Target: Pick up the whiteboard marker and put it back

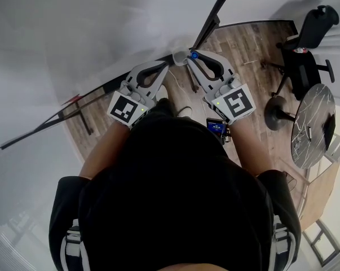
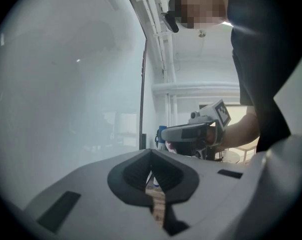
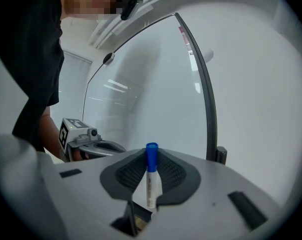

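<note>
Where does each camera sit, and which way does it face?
Head view: on the person's head, facing steeply down over dark shoulders at the left hand-held gripper and right hand-held gripper.
Left gripper view: on the left one, facing along its jaws beside the whiteboard; torso, forearm show.
Right gripper view: along jaws clamping the whiteboard marker; torso shows.
Shared: each gripper view shows the other gripper.

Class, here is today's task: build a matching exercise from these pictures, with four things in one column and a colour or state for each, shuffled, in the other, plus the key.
1 whiteboard marker
2 left gripper
3 right gripper
4 office chair

A jaws together, empty
B black, on the wood floor
C white body, blue cap
D jaws clamped on the marker

Pairs: 1-C, 2-A, 3-D, 4-B
</note>
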### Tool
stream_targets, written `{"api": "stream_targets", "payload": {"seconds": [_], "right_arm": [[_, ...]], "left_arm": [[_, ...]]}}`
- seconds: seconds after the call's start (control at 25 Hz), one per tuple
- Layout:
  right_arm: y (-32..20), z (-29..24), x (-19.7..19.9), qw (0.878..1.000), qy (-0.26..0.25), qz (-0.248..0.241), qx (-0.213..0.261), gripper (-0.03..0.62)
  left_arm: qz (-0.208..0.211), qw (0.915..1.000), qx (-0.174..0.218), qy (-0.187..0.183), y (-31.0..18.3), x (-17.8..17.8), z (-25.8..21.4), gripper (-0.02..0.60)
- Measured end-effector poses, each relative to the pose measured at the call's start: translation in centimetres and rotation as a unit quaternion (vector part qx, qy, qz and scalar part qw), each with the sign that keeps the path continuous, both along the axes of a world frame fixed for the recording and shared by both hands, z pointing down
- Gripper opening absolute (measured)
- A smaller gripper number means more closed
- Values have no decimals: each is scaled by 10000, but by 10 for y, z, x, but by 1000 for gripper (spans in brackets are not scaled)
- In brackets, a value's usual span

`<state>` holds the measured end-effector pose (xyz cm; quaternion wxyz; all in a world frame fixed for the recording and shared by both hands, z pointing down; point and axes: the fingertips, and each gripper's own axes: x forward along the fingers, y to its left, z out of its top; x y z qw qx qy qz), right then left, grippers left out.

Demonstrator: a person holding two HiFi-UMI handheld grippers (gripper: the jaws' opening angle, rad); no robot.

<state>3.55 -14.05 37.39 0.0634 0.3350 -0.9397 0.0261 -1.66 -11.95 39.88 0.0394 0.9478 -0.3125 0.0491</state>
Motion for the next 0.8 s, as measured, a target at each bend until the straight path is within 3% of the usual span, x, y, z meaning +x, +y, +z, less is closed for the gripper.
{"api": "stream_targets", "payload": {"seconds": [0.8], "right_arm": [[20,0,16,9999,11,153,-79,61]], "left_arm": [[173,9998,85,-72,10,7,-6,3]]}}
